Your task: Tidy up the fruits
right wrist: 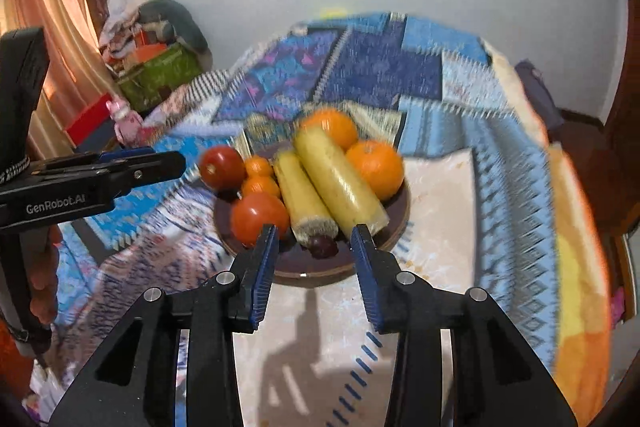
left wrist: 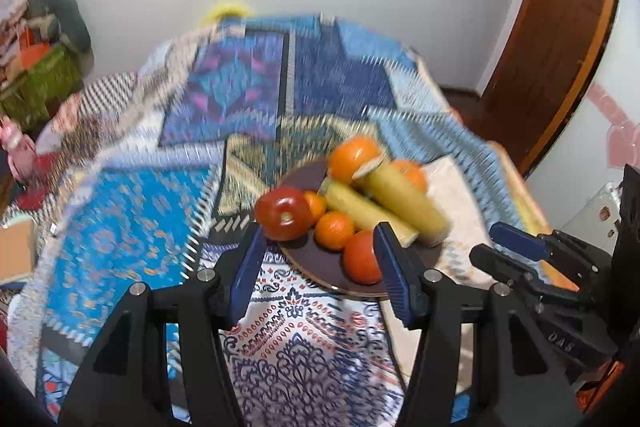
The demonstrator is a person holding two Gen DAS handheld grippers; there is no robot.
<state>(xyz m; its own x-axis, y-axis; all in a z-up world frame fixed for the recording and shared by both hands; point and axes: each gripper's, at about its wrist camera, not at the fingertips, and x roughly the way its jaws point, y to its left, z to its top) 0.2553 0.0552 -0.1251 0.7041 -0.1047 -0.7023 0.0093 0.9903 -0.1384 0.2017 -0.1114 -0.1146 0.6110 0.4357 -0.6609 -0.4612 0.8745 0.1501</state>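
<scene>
A dark round plate [left wrist: 304, 259] [right wrist: 316, 267] on a patterned cloth holds two yellow corn cobs [left wrist: 400, 203] [right wrist: 340, 179], two red tomatoes [left wrist: 282, 213] [right wrist: 256, 217], several oranges [left wrist: 352, 153] [right wrist: 376, 163] and a small dark fruit [right wrist: 322, 246]. My left gripper [left wrist: 320, 239] is open and empty just in front of the plate's near rim. My right gripper [right wrist: 314, 237] is open and empty, its fingertips at the plate's near edge beside the cob ends. Each gripper also shows in the other view: the right gripper [left wrist: 508, 243], the left gripper [right wrist: 132, 163].
The plate sits on a bed covered with a blue patchwork quilt [left wrist: 240, 87] [right wrist: 380, 67]. A pale cloth [right wrist: 440, 227] lies under and right of the plate. Boxes and clutter [right wrist: 156, 67] stand at the far left; a wooden door [left wrist: 552, 47] is at right.
</scene>
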